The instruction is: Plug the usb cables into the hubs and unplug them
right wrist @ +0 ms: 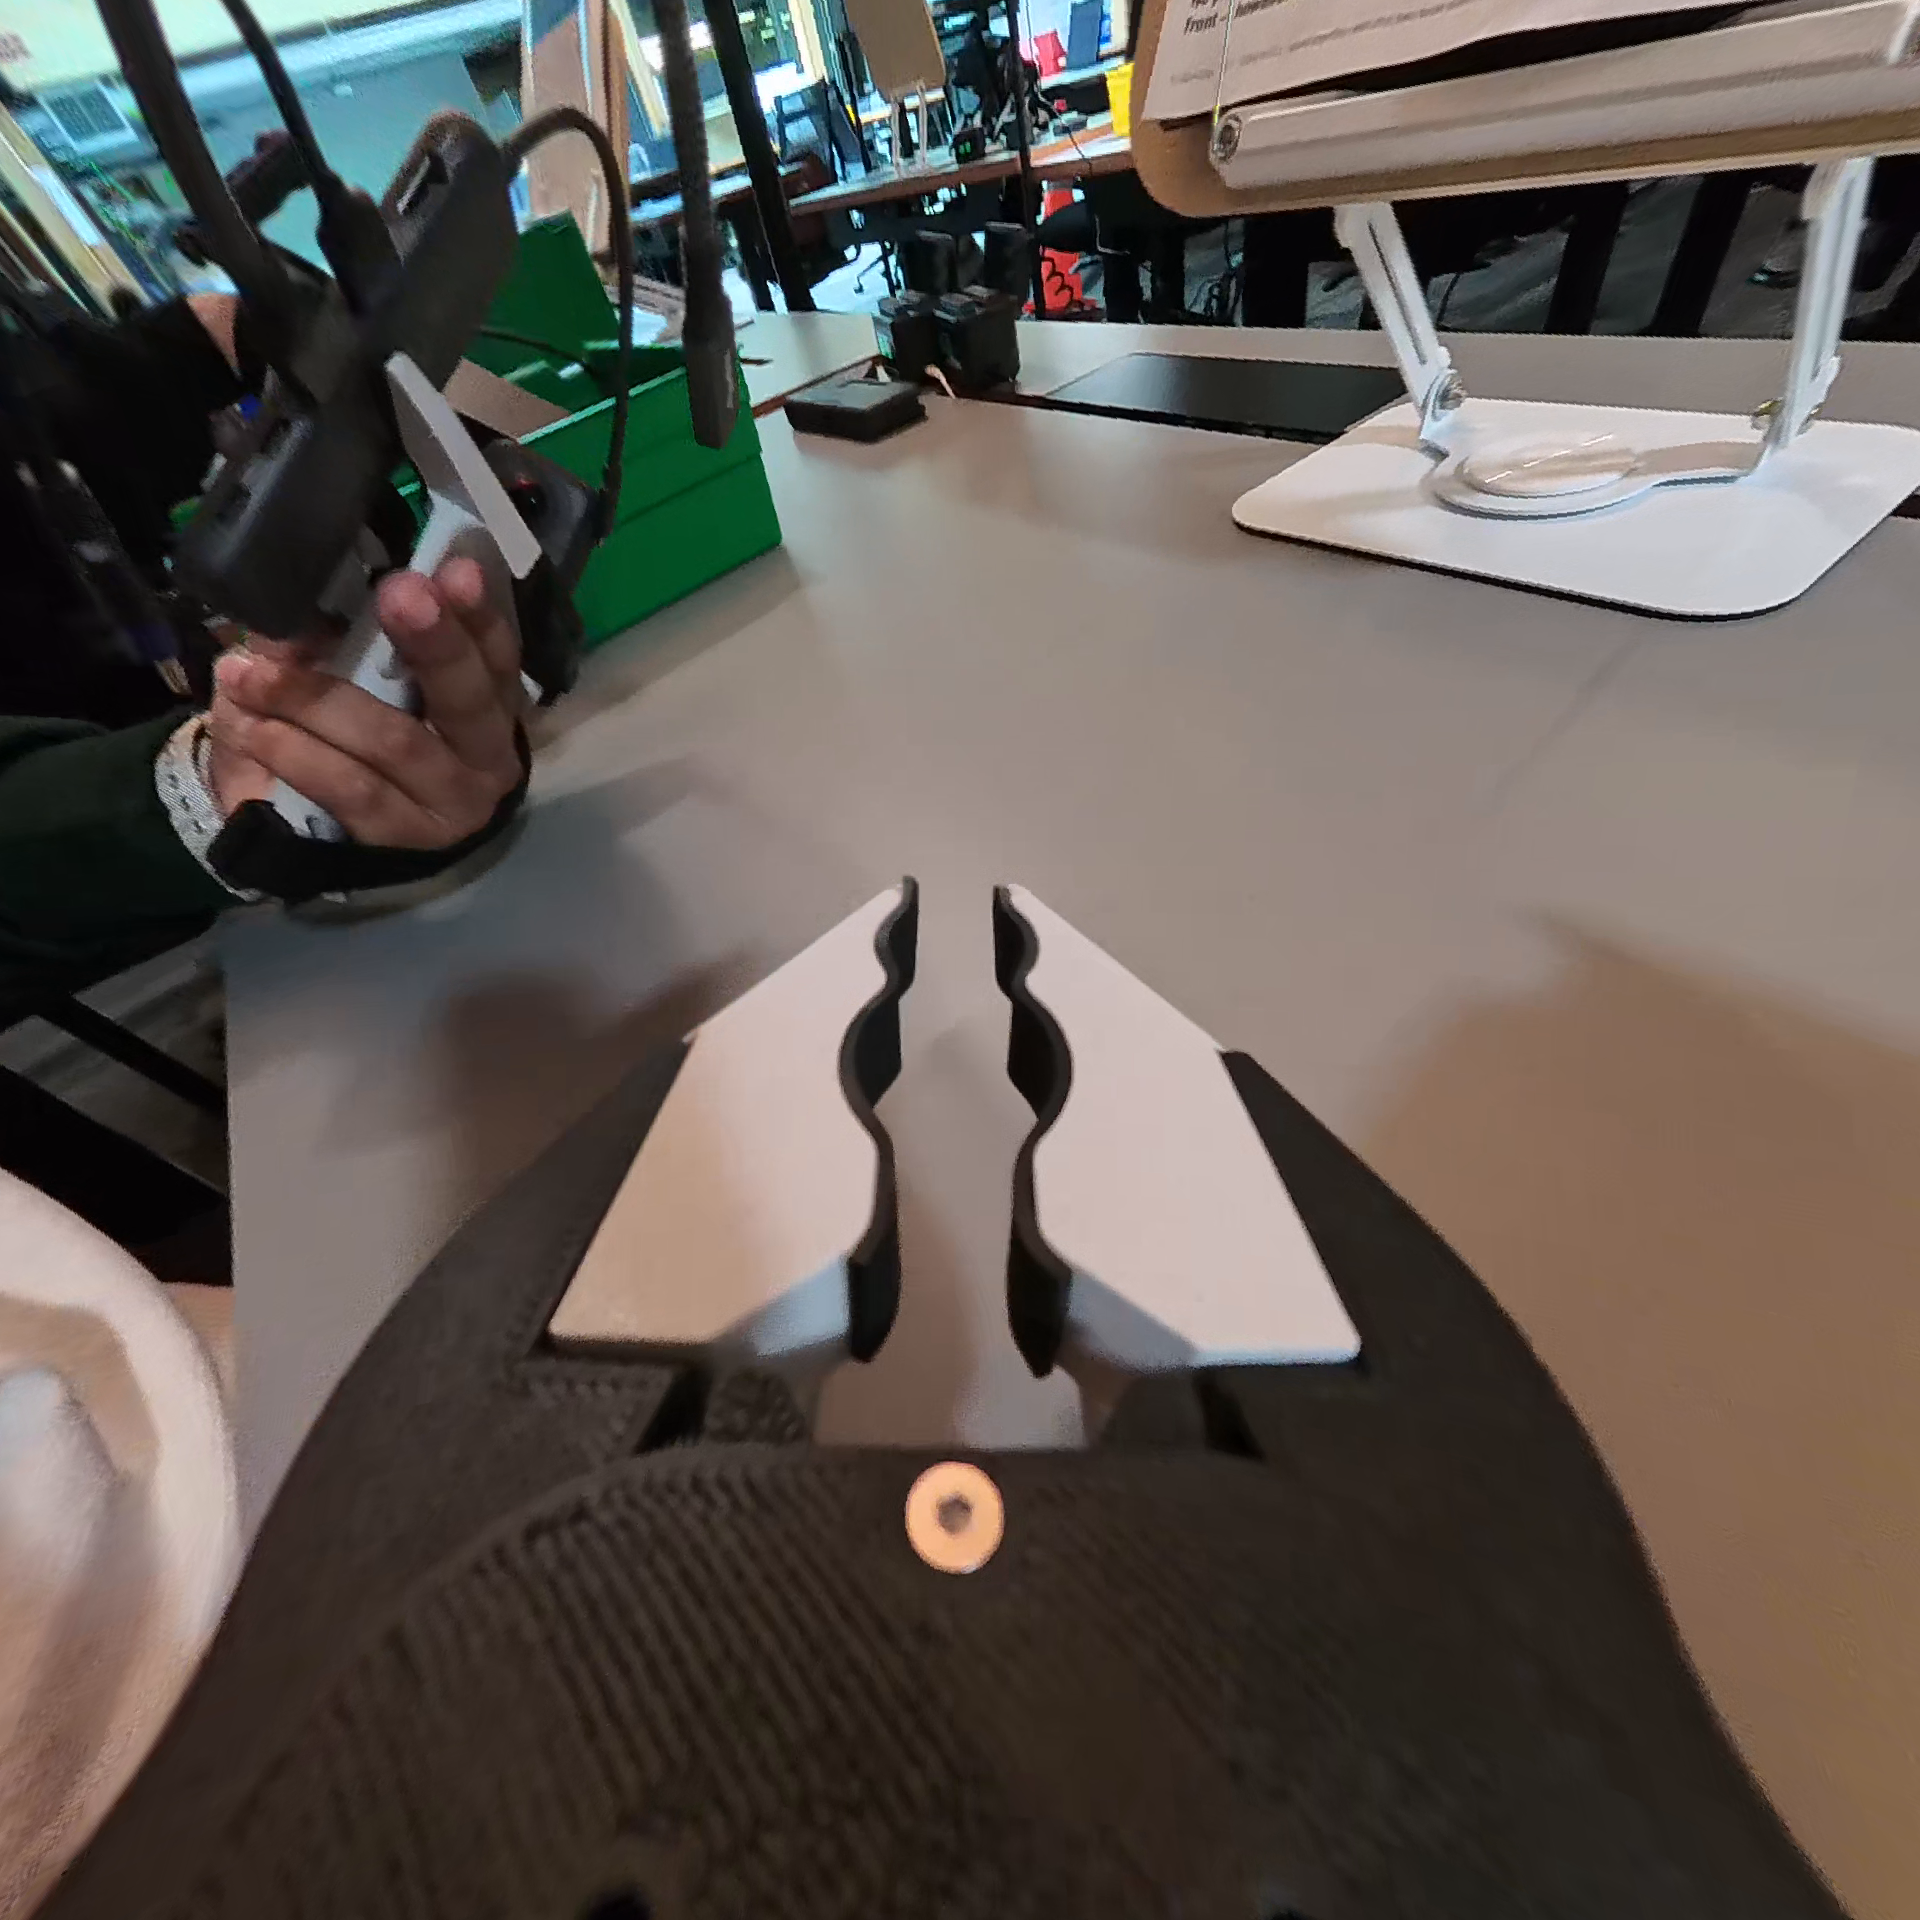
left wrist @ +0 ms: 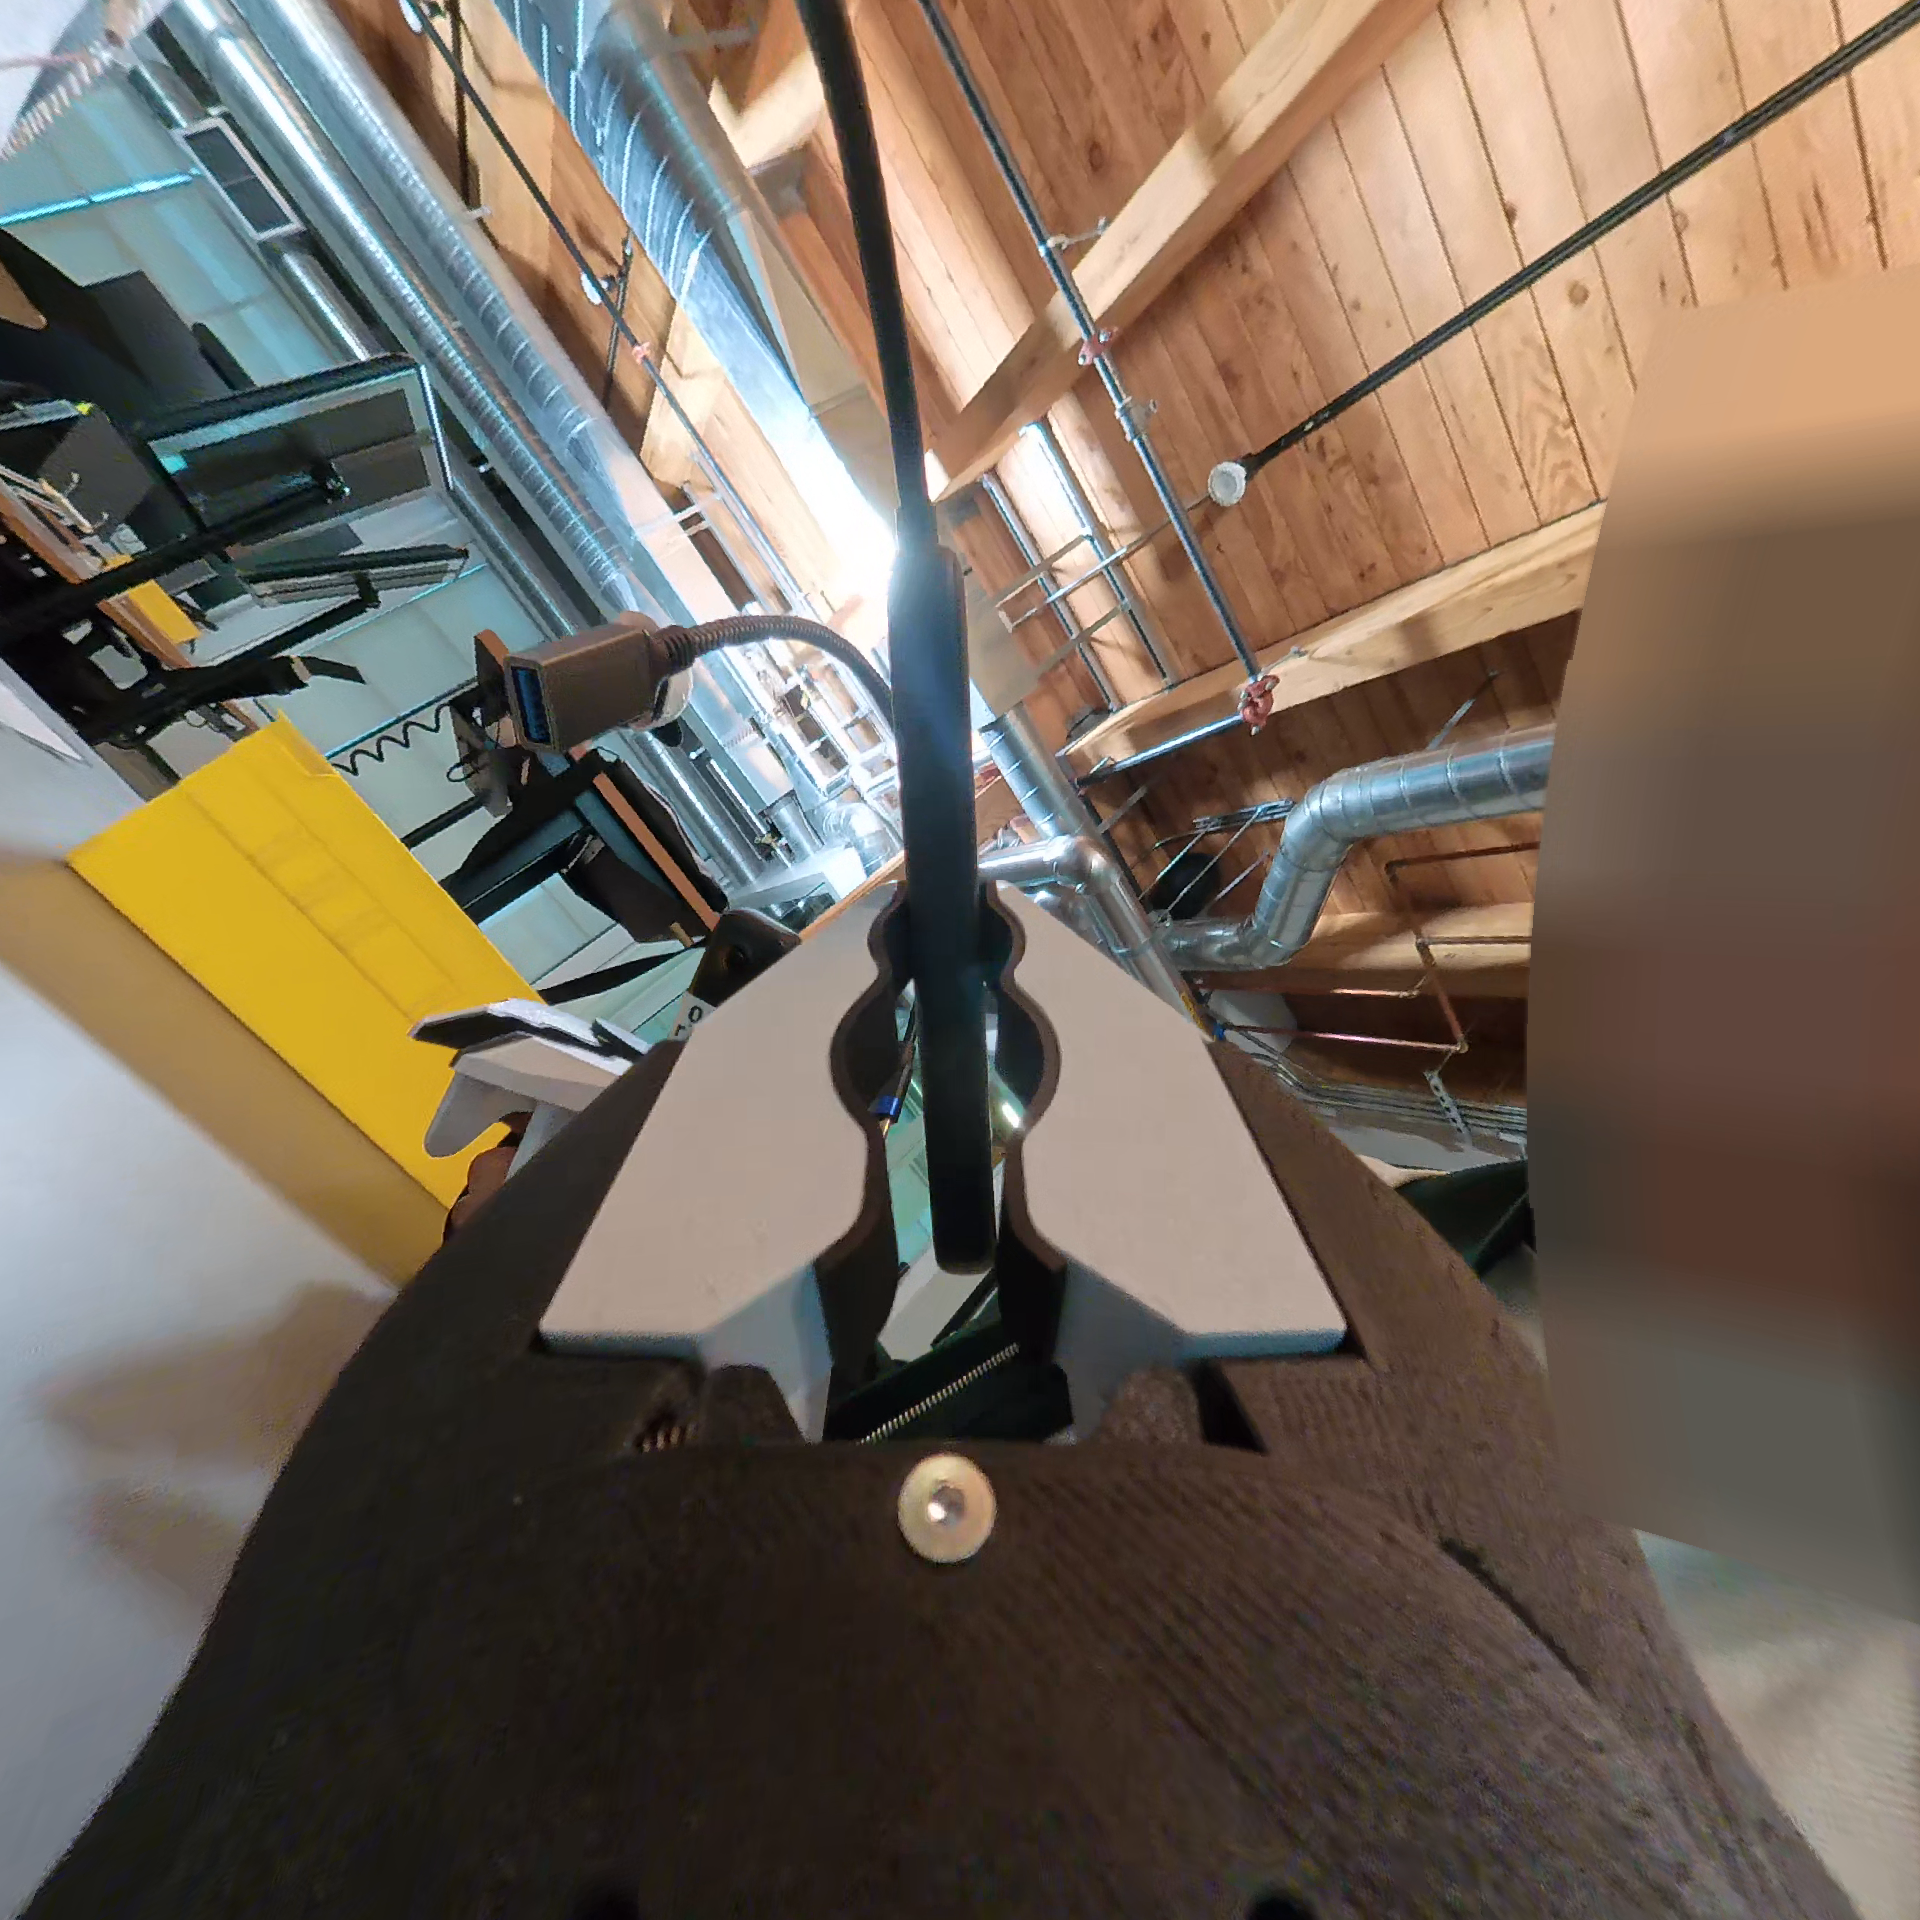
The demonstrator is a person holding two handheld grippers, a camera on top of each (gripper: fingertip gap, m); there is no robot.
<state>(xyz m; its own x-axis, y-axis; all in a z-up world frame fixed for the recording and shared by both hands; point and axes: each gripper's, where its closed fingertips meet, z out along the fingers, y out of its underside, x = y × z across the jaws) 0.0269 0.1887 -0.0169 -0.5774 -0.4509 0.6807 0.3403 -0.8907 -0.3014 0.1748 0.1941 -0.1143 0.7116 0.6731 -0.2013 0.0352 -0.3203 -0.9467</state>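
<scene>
My left gripper [left wrist: 940, 894] points up toward the ceiling and is shut on a black USB hub [left wrist: 943, 1039], seen edge-on between the pads. A black cable [left wrist: 873, 260] rises from the hub's top. A braided cable curves off to the left and ends in a grey connector with a blue inside [left wrist: 566, 686], hanging free. In the right wrist view the left gripper [right wrist: 457, 468] is at the upper left in a person's hand [right wrist: 395, 727], holding the hub [right wrist: 312, 457], with the braided cable's connector [right wrist: 715, 384] dangling beside it. My right gripper [right wrist: 954, 894] is open and empty above the grey table [right wrist: 1195, 790].
A green box [right wrist: 665, 499] stands behind the left gripper; a yellow box [left wrist: 281, 894] shows in the left wrist view. A white laptop stand [right wrist: 1558, 509] is at the far right. A small black device [right wrist: 852, 405] and a black mat [right wrist: 1226, 390] lie at the back.
</scene>
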